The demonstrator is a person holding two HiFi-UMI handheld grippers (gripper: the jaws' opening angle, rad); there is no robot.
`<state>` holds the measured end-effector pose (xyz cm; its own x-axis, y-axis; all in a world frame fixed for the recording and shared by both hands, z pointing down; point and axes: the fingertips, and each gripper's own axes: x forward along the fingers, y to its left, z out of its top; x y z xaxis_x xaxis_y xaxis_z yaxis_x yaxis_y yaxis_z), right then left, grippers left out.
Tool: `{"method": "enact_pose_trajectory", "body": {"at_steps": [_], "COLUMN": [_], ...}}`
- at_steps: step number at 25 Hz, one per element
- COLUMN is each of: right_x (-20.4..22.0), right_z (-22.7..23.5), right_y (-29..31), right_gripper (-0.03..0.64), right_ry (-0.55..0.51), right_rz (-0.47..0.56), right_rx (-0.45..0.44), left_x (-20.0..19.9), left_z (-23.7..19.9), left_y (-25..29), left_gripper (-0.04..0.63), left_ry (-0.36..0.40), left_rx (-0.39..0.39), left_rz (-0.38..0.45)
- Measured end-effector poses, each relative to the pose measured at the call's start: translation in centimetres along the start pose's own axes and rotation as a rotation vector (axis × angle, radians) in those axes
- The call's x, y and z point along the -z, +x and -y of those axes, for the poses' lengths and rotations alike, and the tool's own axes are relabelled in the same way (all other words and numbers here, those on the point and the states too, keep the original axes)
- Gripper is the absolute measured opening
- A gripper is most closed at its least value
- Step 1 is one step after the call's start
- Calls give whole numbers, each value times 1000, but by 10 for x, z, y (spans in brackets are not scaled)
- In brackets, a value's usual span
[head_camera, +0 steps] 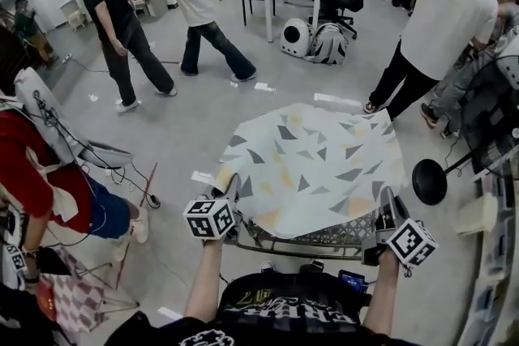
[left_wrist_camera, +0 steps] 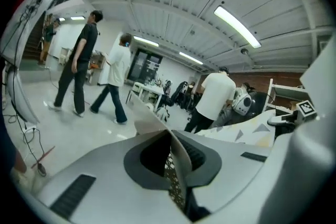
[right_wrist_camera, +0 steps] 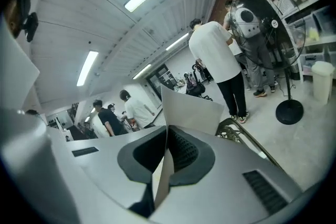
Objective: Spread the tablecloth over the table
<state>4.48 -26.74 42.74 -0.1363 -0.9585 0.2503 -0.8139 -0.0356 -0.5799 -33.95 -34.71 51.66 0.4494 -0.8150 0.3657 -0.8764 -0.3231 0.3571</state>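
Nearest the wearer, at 7 o'clock of the cloth, the left tongs (head_camera: 232,194) are clenched on the near left corner of the tablecloth (head_camera: 312,166). The left gripper view shows the sheet pinched flat between the ribbed pads, with a flap of it (left_wrist_camera: 148,119) standing up past the tips. At 5 o'clock the right tongs (head_camera: 388,205) grasp the near right corner in the same way, and there too a pale flap (right_wrist_camera: 191,108) rises above the shut jaws.

Between the two, at 6 o'clock, the wire-mesh rim of the counter (head_camera: 324,241) shows bare. The cloth's near hem lies just short of it and sags a little between the two grips.

The cloth looks thin and light. It is limp enough to drape, yet the upright flaps suggest some body, perhaps a coated or plastic-backed weave. Such a surface is likely smooth and could slide on the metal or slip out of a shallow pinch. The corners, taken a little in from the hem, are the sensible holds. Even tension from both sides should flatten it, whereas a one-sided tug would probably skew it.

It is off-white, scattered with grey and pale yellow triangles. From 9 through 12 to 3 o'clock it covers the top and overhangs the sides, with soft ripples near the middle. Its far edge at 12 o'clock lies flat.
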Motion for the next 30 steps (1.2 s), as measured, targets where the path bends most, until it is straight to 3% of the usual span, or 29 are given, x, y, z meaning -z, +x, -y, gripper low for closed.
{"method": "enact_pose_trajectory", "body": {"at_steps": [5,10,15,20,25,28,30], "right_x": [23,35,53,93,133,155,156], "right_z": [-34,-43,-25,18,32,48,53], "right_y": [0,-2,-3,-5,-24,-19,-4], "right_gripper": [15,15,15,15,15,15,15], "right_ry": [30,84,98,99,162,144,122], "right_rz": [-50,-133,-178,-221,-232,-226,-217], "right_rx": [100,193,233,221,133,56,1], "left_x": [45,55,73,68,-26,-58,-68], "left_z": [-7,-34,-63,-77,-69,-67,-74], "left_y": [-13,-28,-20,13,61,90,106], "left_gripper": [20,18,20,18,18,18,18], "left_ry": [-45,-163,-141,81,247,285,283], "left_rx": [88,58,18,-7,-51,-85,-117], "left_rz": [-234,-322,-390,-319,-99,-3,16]}}
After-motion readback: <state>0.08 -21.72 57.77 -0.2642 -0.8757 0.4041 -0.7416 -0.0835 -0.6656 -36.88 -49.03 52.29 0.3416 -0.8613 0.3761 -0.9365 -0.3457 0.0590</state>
